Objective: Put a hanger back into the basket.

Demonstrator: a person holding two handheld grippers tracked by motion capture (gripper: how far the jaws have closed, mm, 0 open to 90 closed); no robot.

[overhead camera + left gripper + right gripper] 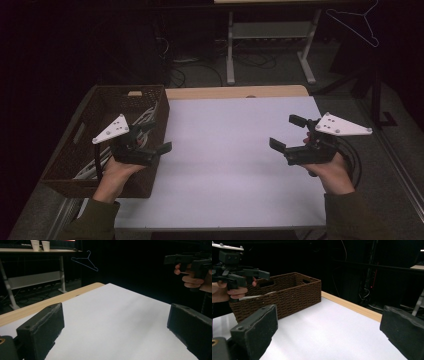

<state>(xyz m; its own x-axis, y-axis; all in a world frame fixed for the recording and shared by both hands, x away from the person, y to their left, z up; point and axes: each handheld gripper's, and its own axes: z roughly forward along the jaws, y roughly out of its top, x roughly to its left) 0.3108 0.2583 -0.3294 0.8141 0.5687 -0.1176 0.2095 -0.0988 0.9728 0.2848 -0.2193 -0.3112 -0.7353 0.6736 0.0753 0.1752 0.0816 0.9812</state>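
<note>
High view: The left gripper (156, 136) is held over the right-hand edge of the brown woven basket (90, 150), with its jaws spread wide and nothing between them. They point toward the middle of the white tabletop (230, 150). The basket sits directly beneath and behind this gripper, at the table's left edge. White hangers (145, 116) lie inside the basket, just behind the gripper's jaws. The right gripper (288, 132) is held above the right part of the table, well apart from the basket. Its jaws are also spread, empty, and turned toward the left gripper. A thin wire hanger (356, 24) hangs in the dark background, far beyond the right gripper.

Left gripper view: The two black jaws rise at the lower left and lower right, wide apart, with bare white tabletop (120, 322) between them. The right gripper (172, 259) appears at the upper right, ahead of the jaws, held in a hand (195, 280). The wire hanger (85, 262) hangs ahead and to the left. Two white cups (40, 245) stand on a far desk.

Right gripper view: The jaws stand wide apart over bare tabletop (329, 335). The basket (287, 297) stands ahead and to the left of the jaws. The left gripper (249, 273) is held at the basket's near end.
</note>
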